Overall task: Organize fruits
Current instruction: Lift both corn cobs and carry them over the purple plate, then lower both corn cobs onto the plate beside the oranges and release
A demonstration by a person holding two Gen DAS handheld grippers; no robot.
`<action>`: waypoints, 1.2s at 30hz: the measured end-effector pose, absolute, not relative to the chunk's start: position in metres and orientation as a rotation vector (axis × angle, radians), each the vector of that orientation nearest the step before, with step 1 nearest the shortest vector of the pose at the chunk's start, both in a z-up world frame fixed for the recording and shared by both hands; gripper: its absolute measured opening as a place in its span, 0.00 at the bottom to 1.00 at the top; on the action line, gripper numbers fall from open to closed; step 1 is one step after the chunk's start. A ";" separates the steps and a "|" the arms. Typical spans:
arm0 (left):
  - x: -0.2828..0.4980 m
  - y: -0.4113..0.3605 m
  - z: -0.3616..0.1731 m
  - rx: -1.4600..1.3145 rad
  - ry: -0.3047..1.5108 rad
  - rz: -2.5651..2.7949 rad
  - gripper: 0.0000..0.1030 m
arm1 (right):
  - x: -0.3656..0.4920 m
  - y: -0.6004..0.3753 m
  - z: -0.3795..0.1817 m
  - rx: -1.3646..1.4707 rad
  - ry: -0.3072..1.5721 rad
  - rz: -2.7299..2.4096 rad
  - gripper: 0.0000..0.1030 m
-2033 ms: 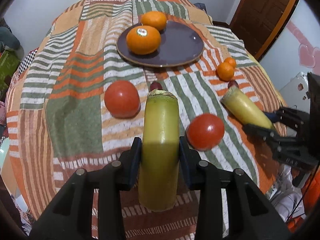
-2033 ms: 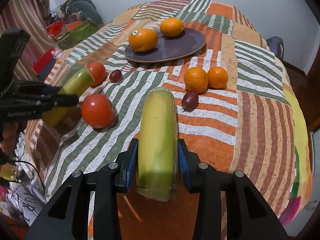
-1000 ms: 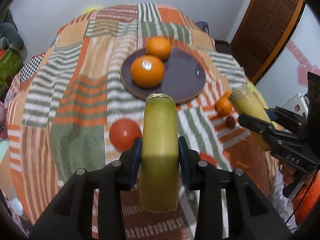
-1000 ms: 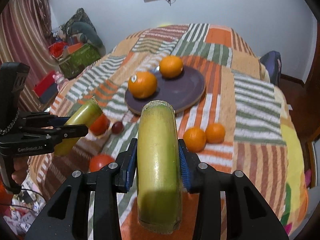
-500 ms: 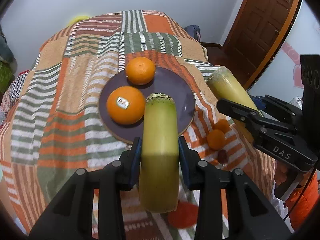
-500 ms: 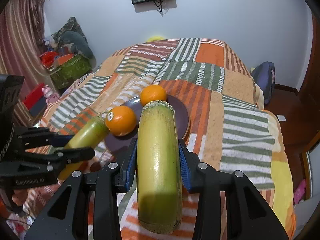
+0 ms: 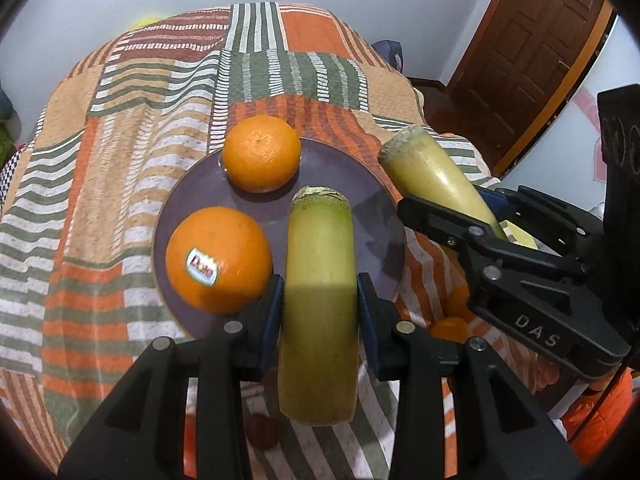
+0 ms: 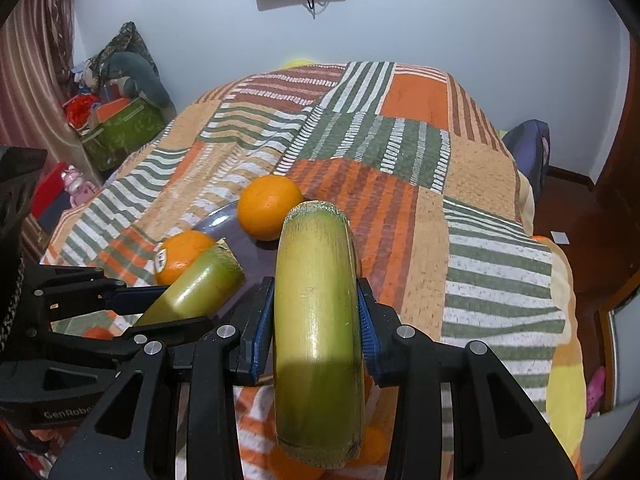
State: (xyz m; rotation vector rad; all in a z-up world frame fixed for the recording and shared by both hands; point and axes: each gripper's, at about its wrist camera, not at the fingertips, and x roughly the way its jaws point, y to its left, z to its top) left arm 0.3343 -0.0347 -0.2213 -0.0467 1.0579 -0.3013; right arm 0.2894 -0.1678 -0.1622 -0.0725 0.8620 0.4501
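My left gripper (image 7: 320,312) is shut on a yellow-green sugarcane piece (image 7: 320,288) and holds it over the near side of the dark purple plate (image 7: 360,208). Two oranges lie on the plate: one with a sticker (image 7: 218,258) and one further back (image 7: 261,153). My right gripper (image 8: 316,320) is shut on a second sugarcane piece (image 8: 318,320), above the plate's right edge (image 8: 216,216). In the left wrist view the right gripper (image 7: 452,216) and its cane (image 7: 432,176) sit at the right. In the right wrist view the left gripper's cane (image 8: 196,284) sits at the left.
The plate rests on a striped patchwork cloth (image 7: 120,128) over a round table. Small oranges (image 7: 450,326) and a dark red fruit (image 7: 262,432) lie on the cloth near me. A wooden door (image 7: 532,40) is at the right; clutter (image 8: 120,120) is at the left.
Both grippers have moved forward and over the plate with their cane pieces. The tomatoes and small oranges have dropped out of view below the grippers.
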 end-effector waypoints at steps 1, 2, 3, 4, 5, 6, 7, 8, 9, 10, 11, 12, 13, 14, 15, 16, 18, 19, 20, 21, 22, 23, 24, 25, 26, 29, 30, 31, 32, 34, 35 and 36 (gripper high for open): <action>0.338 -0.036 -0.223 -0.047 1.059 -0.301 0.35 | 0.292 -0.167 -0.164 -0.074 0.868 0.449 0.34; 0.341 -0.037 -0.225 -0.045 1.060 -0.299 0.35 | 0.296 -0.166 -0.166 -0.076 0.876 0.448 0.34; 0.343 -0.038 -0.226 -0.044 1.062 -0.295 0.35 | 0.299 -0.165 -0.169 -0.077 0.885 0.447 0.34; 0.347 -0.038 -0.228 -0.044 1.064 -0.290 0.35 | 0.303 -0.164 -0.170 -0.076 0.890 0.448 0.34; 0.349 -0.039 -0.228 -0.045 1.066 -0.288 0.35 | 0.306 -0.163 -0.172 -0.075 0.898 0.449 0.34; 0.351 -0.039 -0.230 -0.044 1.067 -0.284 0.35 | 0.309 -0.163 -0.174 -0.074 0.904 0.448 0.34; 0.353 -0.039 -0.231 -0.042 1.067 -0.275 0.35 | 0.311 -0.163 -0.175 -0.076 0.913 0.450 0.34; 0.355 -0.039 -0.232 -0.043 1.064 -0.278 0.35 | 0.313 -0.162 -0.177 -0.076 0.920 0.452 0.34; 0.355 -0.039 -0.231 -0.040 1.059 -0.281 0.35 | 0.316 -0.162 -0.179 -0.073 0.926 0.453 0.34; 0.355 -0.040 -0.231 -0.032 1.055 -0.281 0.35 | 0.318 -0.161 -0.180 -0.073 0.932 0.455 0.34; 0.355 -0.041 -0.232 -0.021 1.053 -0.277 0.35 | 0.319 -0.161 -0.182 -0.076 0.941 0.457 0.34; 0.355 -0.042 -0.232 -0.014 1.052 -0.276 0.35 | 0.320 -0.161 -0.184 -0.077 0.946 0.458 0.34; 0.355 -0.043 -0.232 -0.008 1.052 -0.276 0.35 | 0.321 -0.161 -0.185 -0.078 0.952 0.458 0.34; 0.355 -0.044 -0.232 -0.005 1.053 -0.274 0.35 | 0.321 -0.161 -0.186 -0.076 0.961 0.459 0.34; 0.355 -0.044 -0.232 -0.003 1.052 -0.271 0.35 | 0.322 -0.161 -0.187 -0.074 0.965 0.457 0.34; 0.355 -0.044 -0.232 -0.002 1.053 -0.270 0.35 | 0.322 -0.162 -0.187 -0.072 0.965 0.457 0.34; 0.355 -0.044 -0.232 -0.012 1.054 -0.272 0.35 | 0.323 -0.162 -0.187 -0.070 0.971 0.457 0.34; 0.355 -0.043 -0.233 -0.014 1.055 -0.271 0.35 | 0.323 -0.162 -0.186 -0.075 0.973 0.457 0.34; 0.355 -0.043 -0.233 -0.013 1.058 -0.270 0.35 | 0.324 -0.161 -0.186 -0.080 0.975 0.458 0.34; 0.355 -0.043 -0.233 -0.012 1.059 -0.269 0.35 | 0.324 -0.161 -0.186 -0.087 0.978 0.458 0.34; 0.354 -0.043 -0.233 -0.014 1.061 -0.268 0.35 | 0.324 -0.160 -0.186 -0.092 0.981 0.458 0.35; 0.354 -0.042 -0.233 -0.016 1.062 -0.267 0.35 | 0.323 -0.160 -0.185 -0.093 0.981 0.464 0.35; 0.353 -0.041 -0.231 -0.022 1.057 -0.266 0.35 | 0.321 -0.161 -0.184 -0.087 0.979 0.478 0.36; 0.351 -0.040 -0.230 -0.029 1.052 -0.267 0.35 | 0.320 -0.162 -0.182 -0.077 0.980 0.496 0.35; 0.349 -0.038 -0.226 -0.039 1.043 -0.271 0.36 | 0.318 -0.162 -0.181 -0.065 0.984 0.511 0.36; 0.343 -0.036 -0.218 -0.037 1.020 -0.263 0.39 | 0.310 -0.163 -0.176 -0.065 0.970 0.522 0.37; 0.341 -0.035 -0.216 -0.032 1.015 -0.256 0.39 | 0.306 -0.163 -0.174 -0.072 0.965 0.525 0.38; 0.338 -0.034 -0.213 -0.026 1.009 -0.251 0.39 | 0.303 -0.163 -0.173 -0.075 0.963 0.528 0.38; 0.335 -0.034 -0.211 -0.019 1.003 -0.250 0.39 | 0.301 -0.164 -0.173 -0.079 0.963 0.531 0.38; 0.328 -0.032 -0.206 0.002 0.986 -0.242 0.40 | 0.295 -0.165 -0.170 -0.096 0.953 0.525 0.38; 0.325 -0.031 -0.203 0.008 0.980 -0.237 0.41 | 0.291 -0.166 -0.169 -0.104 0.946 0.520 0.38; 0.321 -0.028 -0.200 0.012 0.973 -0.232 0.42 | 0.289 -0.167 -0.168 -0.106 0.943 0.516 0.38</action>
